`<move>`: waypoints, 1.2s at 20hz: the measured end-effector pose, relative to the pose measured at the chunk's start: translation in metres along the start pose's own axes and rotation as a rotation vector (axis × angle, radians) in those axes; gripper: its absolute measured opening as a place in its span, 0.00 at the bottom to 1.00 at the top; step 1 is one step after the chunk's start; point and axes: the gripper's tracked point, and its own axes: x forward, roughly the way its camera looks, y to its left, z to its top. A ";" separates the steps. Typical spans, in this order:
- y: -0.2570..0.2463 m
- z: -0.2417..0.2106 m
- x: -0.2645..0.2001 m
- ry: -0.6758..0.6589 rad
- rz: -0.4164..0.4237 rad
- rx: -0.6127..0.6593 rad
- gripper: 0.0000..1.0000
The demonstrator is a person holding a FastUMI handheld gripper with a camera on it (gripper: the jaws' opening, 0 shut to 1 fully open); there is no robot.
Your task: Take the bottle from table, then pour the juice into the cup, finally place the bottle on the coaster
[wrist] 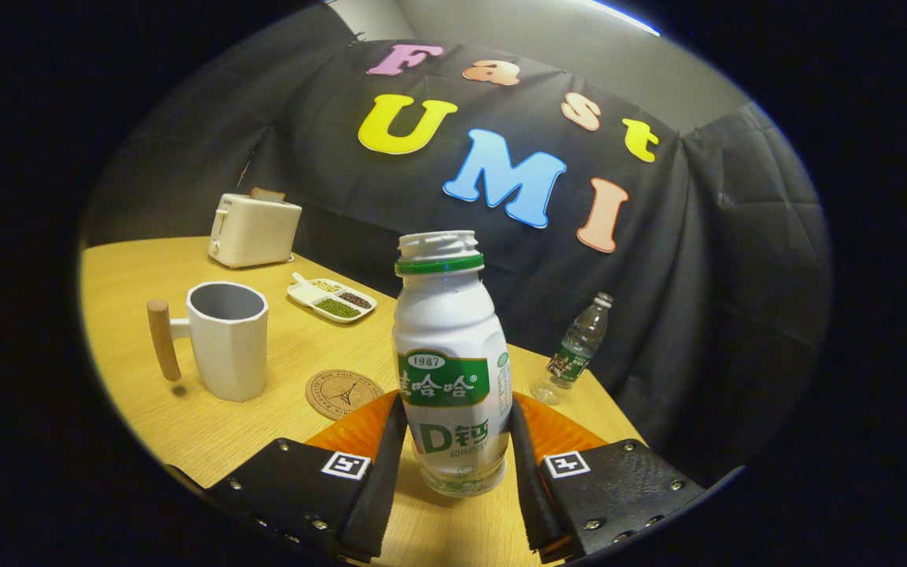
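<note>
Cup point(227, 340), white with a wooden handle, stands on the wooden surface point(131, 276) to the left, open and upright; its inside is not visible from this angle. Behind it sit a toaster point(253, 229) and a divided dish point(331, 298) of beans. Between cup and bottle lies the round coaster point(342, 394), bare, just ahead of the left finger. At centre the bottle point(451, 362), white with a green label and no cap, stands upright between the fingers of the tool point(453, 453). Both black pads lie against its lower sides, so the tool appears to pinch the bottle, whose base looks at or just above the surface; which of the two cannot be told. To the right, near the edge of the surface, a clear water bottle point(581, 342) stands well apart.

Step in hand, as judged: the take, with the grasp made and the pour not begun. The next move calls for a lift, a carry leftward over the cup's rim, and a slow tilt of the open neck toward it, grip kept firm lest the smooth body slip.
</note>
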 end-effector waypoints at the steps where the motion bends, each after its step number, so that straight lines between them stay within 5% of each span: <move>1: 0.001 0.005 0.000 -0.003 -0.015 -0.048 0.66; 24: 0.034 0.065 0.019 -0.064 -0.188 -0.798 0.66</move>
